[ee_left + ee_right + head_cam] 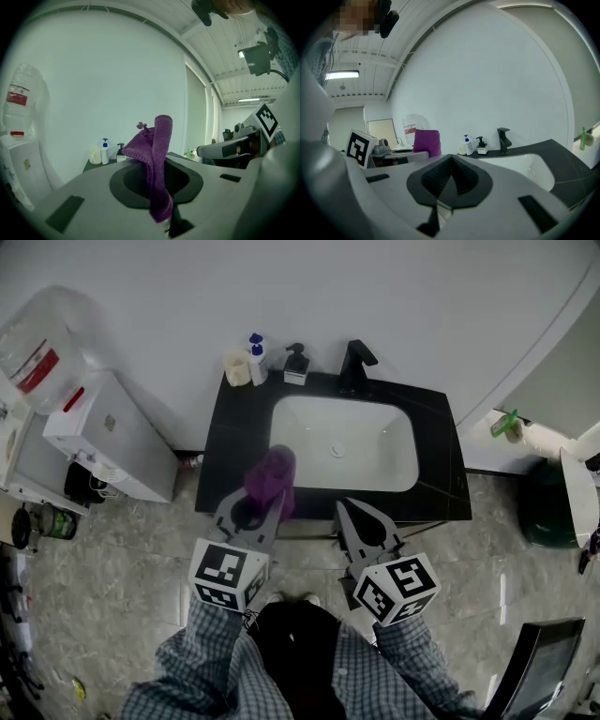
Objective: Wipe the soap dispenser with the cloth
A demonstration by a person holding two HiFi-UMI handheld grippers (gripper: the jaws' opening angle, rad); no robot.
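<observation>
Hovering at the bench (441,427) front edge, open room ahead toward the soap dispenser (296,367); pinching the cloth (270,479) in left claw (271,501), with right claw (341,508) pressed together, empty.

Head view: bright, even, soft light; no hard shadows; white basin (375,442) glares against black desk (441,479); cloth (270,476) slightly blurred. Gripper views: dimmer, greenish cast, strong fisheye bending, black corners; ceiling lamp (342,75) glowing left.
</observation>
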